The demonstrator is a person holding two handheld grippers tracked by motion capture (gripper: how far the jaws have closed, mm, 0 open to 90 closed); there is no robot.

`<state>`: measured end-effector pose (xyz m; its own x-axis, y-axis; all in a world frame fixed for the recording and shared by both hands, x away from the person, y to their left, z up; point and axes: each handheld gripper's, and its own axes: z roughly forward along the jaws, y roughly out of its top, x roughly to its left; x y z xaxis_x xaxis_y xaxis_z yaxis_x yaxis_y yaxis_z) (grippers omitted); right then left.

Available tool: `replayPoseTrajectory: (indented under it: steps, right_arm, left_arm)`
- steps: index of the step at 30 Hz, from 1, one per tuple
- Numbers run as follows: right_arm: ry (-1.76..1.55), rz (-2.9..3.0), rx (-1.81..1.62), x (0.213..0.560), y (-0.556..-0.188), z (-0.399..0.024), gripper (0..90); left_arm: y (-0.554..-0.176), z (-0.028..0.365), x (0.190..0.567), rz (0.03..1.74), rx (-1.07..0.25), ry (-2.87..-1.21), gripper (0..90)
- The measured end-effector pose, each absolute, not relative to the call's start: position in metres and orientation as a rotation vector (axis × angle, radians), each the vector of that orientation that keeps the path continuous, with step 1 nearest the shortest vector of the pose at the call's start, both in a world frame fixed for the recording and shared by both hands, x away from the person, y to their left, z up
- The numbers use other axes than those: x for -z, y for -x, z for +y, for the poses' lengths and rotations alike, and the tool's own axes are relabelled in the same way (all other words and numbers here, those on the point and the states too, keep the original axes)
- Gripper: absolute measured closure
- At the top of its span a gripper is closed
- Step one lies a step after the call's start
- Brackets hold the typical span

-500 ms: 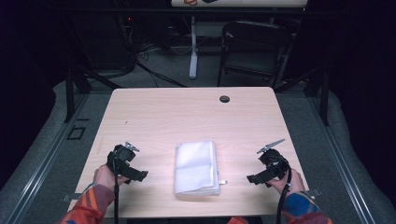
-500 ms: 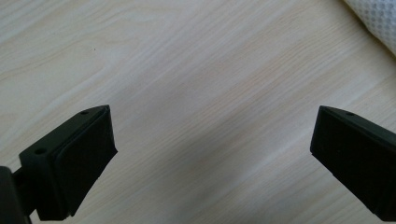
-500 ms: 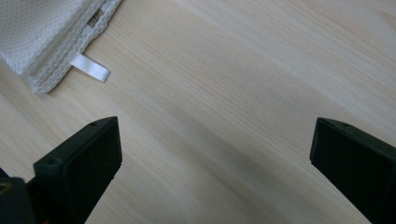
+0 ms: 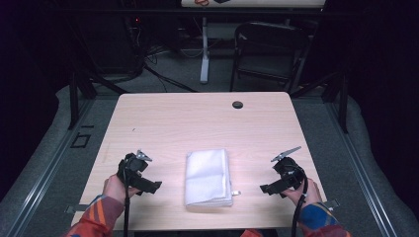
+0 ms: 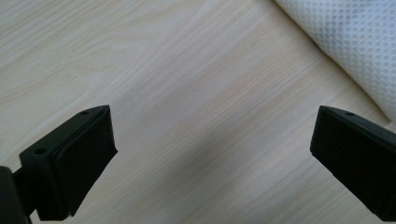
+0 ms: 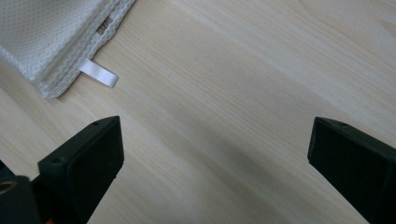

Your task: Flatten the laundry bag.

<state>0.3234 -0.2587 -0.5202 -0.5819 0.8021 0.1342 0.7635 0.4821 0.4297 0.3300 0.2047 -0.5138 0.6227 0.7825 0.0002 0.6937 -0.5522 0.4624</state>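
Observation:
A folded white towel (image 4: 208, 177) lies near the front middle of the wooden table (image 4: 197, 123), a small white tag (image 4: 235, 193) sticking out at its right front corner. My left gripper (image 4: 150, 187) rests to the towel's left, jaws wide open over bare wood, nothing between them. In the left gripper view (image 5: 212, 163) the towel's edge (image 5: 355, 42) shows at the upper right. My right gripper (image 4: 267, 188) sits to the towel's right, also open and empty. The right gripper view (image 6: 215, 163) shows the towel's corner (image 6: 51, 32) and tag (image 6: 99, 73) at the upper left.
A dark round grommet (image 4: 237, 104) sits near the table's far edge. Beyond the table stand a black chair (image 4: 269, 54) and a white post (image 4: 204, 49) among cables on the floor. Dark rails run along both sides of the table.

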Motion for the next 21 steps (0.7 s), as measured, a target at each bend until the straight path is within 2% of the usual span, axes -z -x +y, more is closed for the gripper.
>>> replayPoseTrajectory:
  steps: [21]
  right_arm:
    - [-1.402, 2.648, -0.723, 0.518, -0.324, -0.253, 6.2]
  left_arm:
    - [-0.318, 0.148, 0.506, 0.957, -0.267, -2.421, 0.1]
